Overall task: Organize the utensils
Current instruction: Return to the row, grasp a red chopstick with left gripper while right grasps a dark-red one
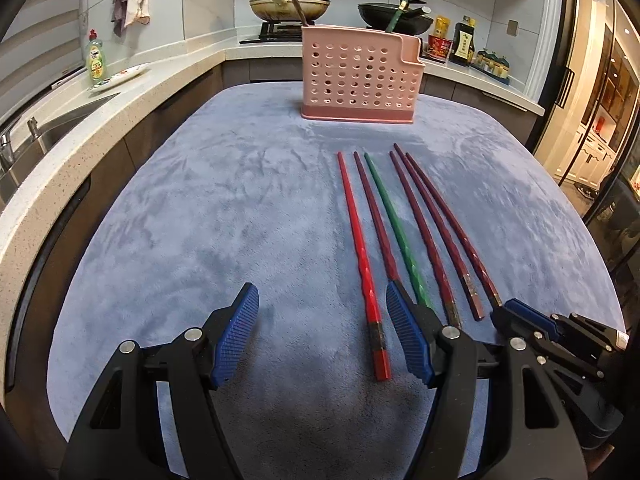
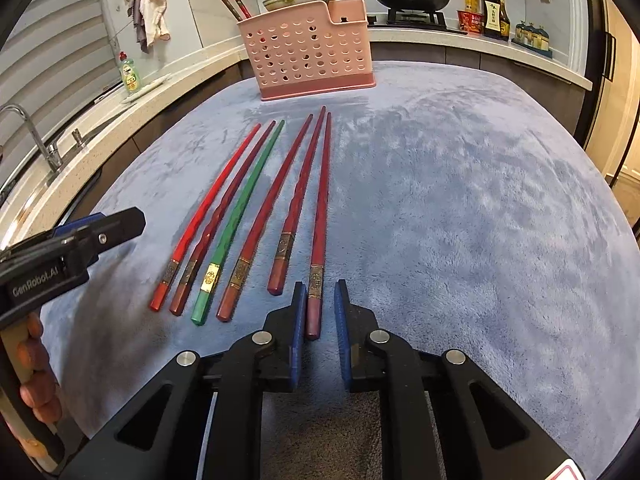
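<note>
Several chopsticks lie side by side on the blue cloth [image 1: 240, 220]: a red one [image 1: 360, 256], a green one [image 1: 394, 224] and dark red ones. My left gripper [image 1: 322, 292] is open, low over the cloth, and the red chopstick's thick end lies between its fingers untouched. My right gripper [image 2: 320, 284] is shut on the thick end of the rightmost dark red chopstick [image 2: 320, 208], which lies flat on the cloth. The pink perforated holder [image 2: 308, 56] stands at the far edge with a few chopsticks upright in it.
A worktop with a sink [image 1: 48, 132] and a green soap bottle [image 1: 96, 58] runs along the left. Pans [image 1: 288, 6] sit on the hob behind the holder, bottles [image 1: 464, 40] to its right. A hand [image 2: 36, 360] grips the left tool.
</note>
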